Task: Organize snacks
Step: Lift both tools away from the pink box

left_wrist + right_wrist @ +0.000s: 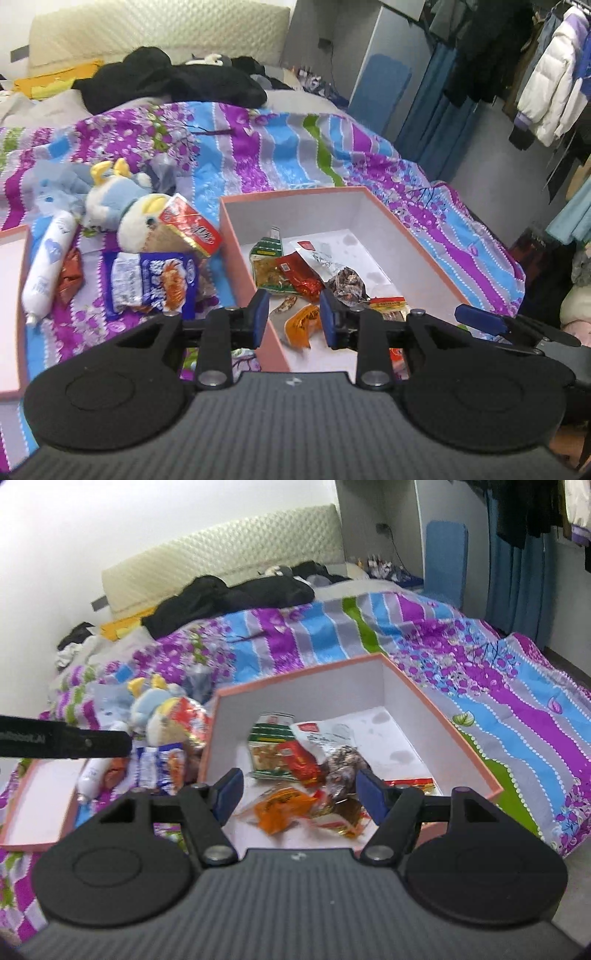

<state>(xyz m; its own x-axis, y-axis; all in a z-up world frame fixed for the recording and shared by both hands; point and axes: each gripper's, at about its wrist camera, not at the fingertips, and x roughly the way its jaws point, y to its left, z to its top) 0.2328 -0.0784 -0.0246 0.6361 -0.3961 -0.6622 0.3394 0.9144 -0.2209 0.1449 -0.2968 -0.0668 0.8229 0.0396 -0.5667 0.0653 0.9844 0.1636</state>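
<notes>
Bedroom, with a striped purple and blue bed cover underneath. Pink cardboard box on top, shiny snack packets inside. Left of the box: blue crinkly plastic snack bag, soft, light, slippery, best pinched at an edge. Left gripper a little apart, empty. Right gripper spread wide, empty, above the box.

You are working in a lived-in home bedroom. A bed with a quilted cream headboard carries a purple, blue and green striped floral bedspread, with black garments heaped near the pillows. To your right, a white puffer jacket and dark coats hang on an open clothes rail beside blue curtains. Plush toys lie on the bedspread.
</notes>
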